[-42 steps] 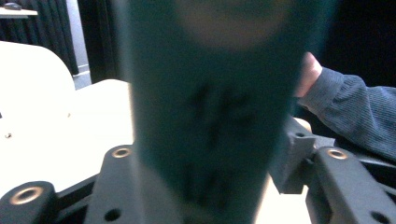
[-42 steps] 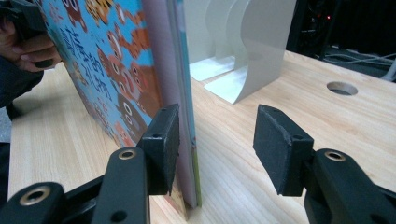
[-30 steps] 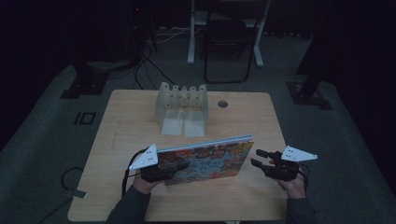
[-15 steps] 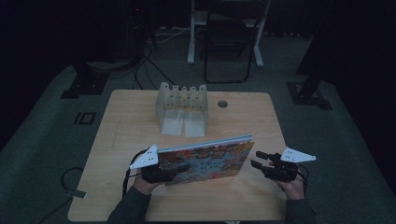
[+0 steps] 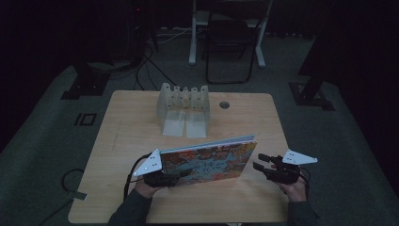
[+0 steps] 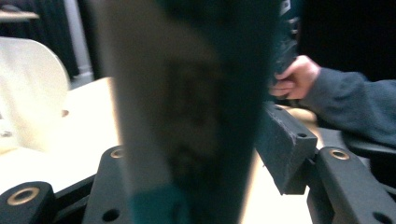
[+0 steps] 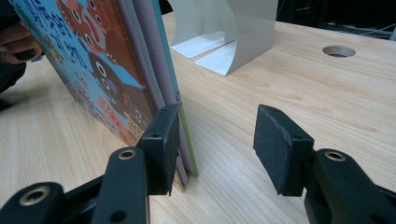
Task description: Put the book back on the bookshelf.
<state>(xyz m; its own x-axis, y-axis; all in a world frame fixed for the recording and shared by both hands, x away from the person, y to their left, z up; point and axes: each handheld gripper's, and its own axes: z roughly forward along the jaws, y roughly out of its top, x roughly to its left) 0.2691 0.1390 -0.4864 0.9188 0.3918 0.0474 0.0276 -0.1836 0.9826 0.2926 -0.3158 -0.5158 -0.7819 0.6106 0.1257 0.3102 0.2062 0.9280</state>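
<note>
- Book point(image 5: 211, 162) stands on its long edge on the desk point(image 5: 141, 127), leaning, in front of the white rack point(image 5: 184, 108).
- Left claw point(image 5: 176, 174) has just been opening; the book sits between its jaws, with a gap at one pad point(image 6: 285, 149), so it seems let go.
- Right claw point(image 5: 260, 162) stands apart at the book's other end, gripping nothing, likely ready to steady it.

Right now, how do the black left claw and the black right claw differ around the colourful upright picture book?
The left claw has the colourful picture book between its jaws, which have just been opening; the right claw has nothing between its jaws. The left claw sits at the book's left end, the right claw just off its right end. Both are black and open.
</note>
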